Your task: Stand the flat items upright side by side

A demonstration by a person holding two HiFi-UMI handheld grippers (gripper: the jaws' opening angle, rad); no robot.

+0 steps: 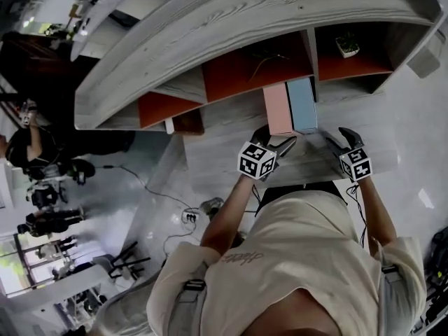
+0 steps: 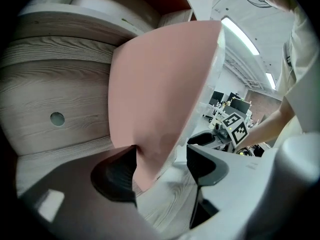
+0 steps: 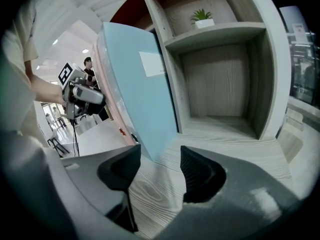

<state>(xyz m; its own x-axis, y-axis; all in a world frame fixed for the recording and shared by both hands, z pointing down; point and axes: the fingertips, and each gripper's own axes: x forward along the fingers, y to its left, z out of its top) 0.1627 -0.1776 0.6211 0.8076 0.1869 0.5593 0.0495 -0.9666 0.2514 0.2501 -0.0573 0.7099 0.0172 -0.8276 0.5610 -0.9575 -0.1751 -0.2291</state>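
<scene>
**Position of the work.** The pink folder (image 1: 278, 108) and the blue folder (image 1: 302, 103) stand upright on the counter (image 1: 210, 161), in front of the open shelf unit (image 1: 245, 19). In the head view the pink folder is at 9 o'clock of the blue one. Their inner faces appear to touch. Each folder's long axis is vertical. The flat faces run along the 12-to-6 line, so the outer faces look toward 9 and 3 o'clock.

**Left side.** The left gripper (image 1: 275, 140) is at 6 o'clock of the pink folder, at its near lower corner. In the left gripper view that corner sits between the fingers (image 2: 120, 176). It lies against the finger on the view's left, with a clear gap to the other finger. The fingers stand fairly wide and are not clamped on the folder.

**Right side.** The right gripper (image 1: 339, 140) is at about 5 o'clock of the blue folder. In the right gripper view the folder's near lower corner points into the gap just ahead of the fingertips. Counter shows on both sides, so the fingers are parted and hold nothing.

**Controlling relation.** Each gripper approaches along the folder's plane, edge-on, from 6 o'clock. The left gripper is nearer its folder. As a judgement, the pair looks placed. Any pull-back should run straight toward 6 o'clock, because a sideways drift toward 3 or 9 o'clock would push a face and could tip the pair.
</scene>
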